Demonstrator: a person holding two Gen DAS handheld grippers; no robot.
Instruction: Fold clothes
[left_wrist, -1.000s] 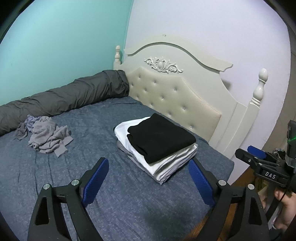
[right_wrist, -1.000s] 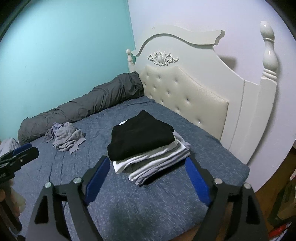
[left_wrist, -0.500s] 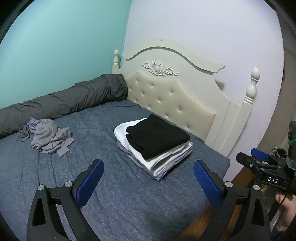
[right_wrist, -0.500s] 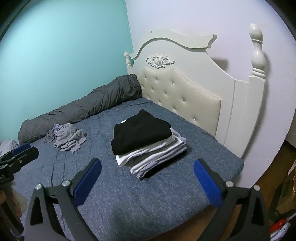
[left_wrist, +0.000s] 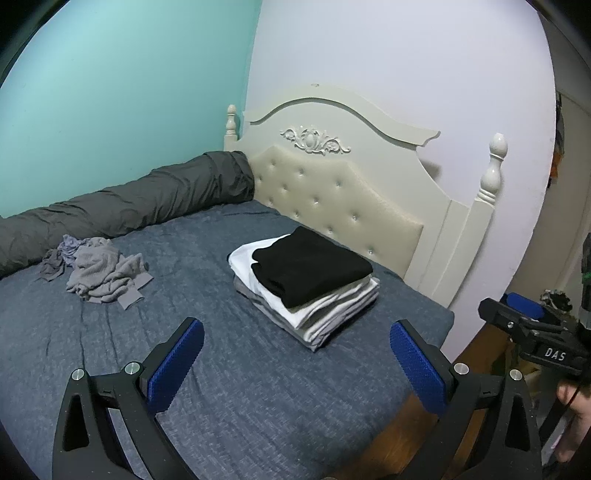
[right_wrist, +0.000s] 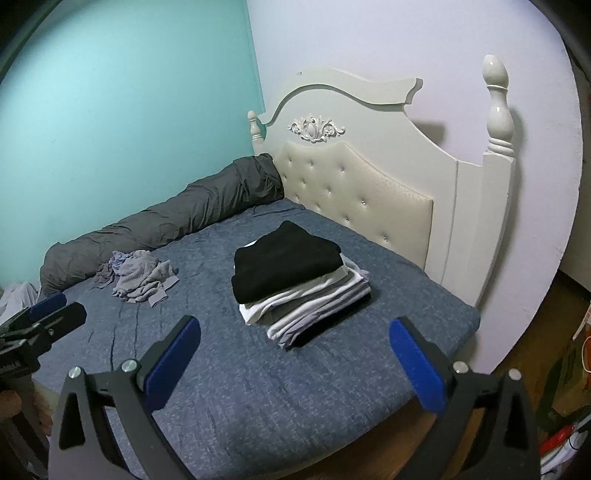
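Note:
A stack of folded clothes (left_wrist: 314, 295), white and grey with a black garment (left_wrist: 314, 266) on top, sits on the blue bed (left_wrist: 240, 387) near the headboard; it also shows in the right wrist view (right_wrist: 306, 299). A crumpled grey pile of clothes (left_wrist: 99, 273) lies to the left, also seen in the right wrist view (right_wrist: 140, 277). My left gripper (left_wrist: 295, 354) is open and empty, held back above the bed's near part. My right gripper (right_wrist: 293, 354) is open and empty, likewise short of the stack.
A cream tufted headboard (left_wrist: 332, 199) with posts stands behind the stack. A rolled dark grey duvet (left_wrist: 129, 206) lies along the teal wall. The bed's right edge drops to a wooden floor (right_wrist: 535, 332). Clutter sits at the far right (right_wrist: 569, 369).
Both grippers have drawn back from the stack and opened wider; the stack looks smaller and farther. The clothes have not moved.

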